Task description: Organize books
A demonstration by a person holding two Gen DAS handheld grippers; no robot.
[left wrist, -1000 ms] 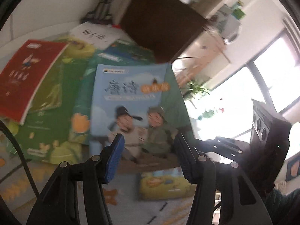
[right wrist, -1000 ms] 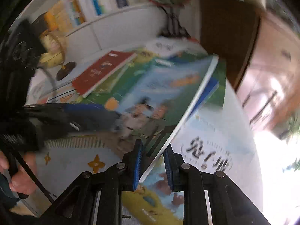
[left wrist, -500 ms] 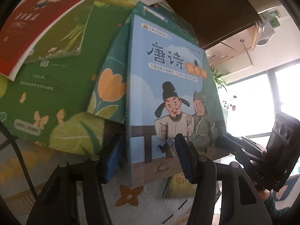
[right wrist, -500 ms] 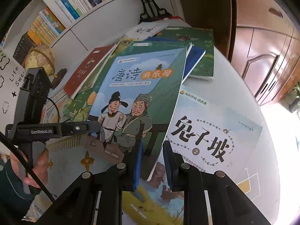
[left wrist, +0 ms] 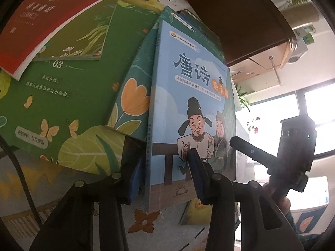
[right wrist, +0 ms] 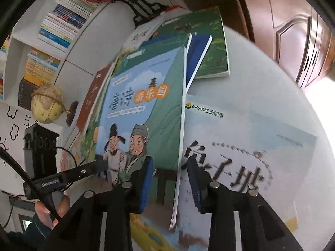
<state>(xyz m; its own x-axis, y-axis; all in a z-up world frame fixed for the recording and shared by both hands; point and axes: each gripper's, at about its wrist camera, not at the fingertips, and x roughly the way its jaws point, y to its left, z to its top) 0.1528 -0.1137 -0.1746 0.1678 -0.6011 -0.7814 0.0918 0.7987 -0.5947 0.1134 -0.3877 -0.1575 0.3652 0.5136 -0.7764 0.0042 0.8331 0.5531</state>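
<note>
The right gripper (right wrist: 169, 183) has loosened, its fingers now apart around the blue poetry book (left wrist: 192, 113), whose spine sits between the left gripper's (left wrist: 165, 174) spread fingers, suggesting a handover.

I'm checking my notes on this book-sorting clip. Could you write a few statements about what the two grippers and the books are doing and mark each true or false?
1. Both grippers straddle the blue Tang poetry book. True.
2. The left gripper straddles the book's spine edge. True.
3. The right gripper is clamped on the red book. False: its jaws flank the blue book's page edge, with gaps.
4. The red book lies under the green books. False: it lies on top.
5. A globe stands near the bookshelf. True.
</note>
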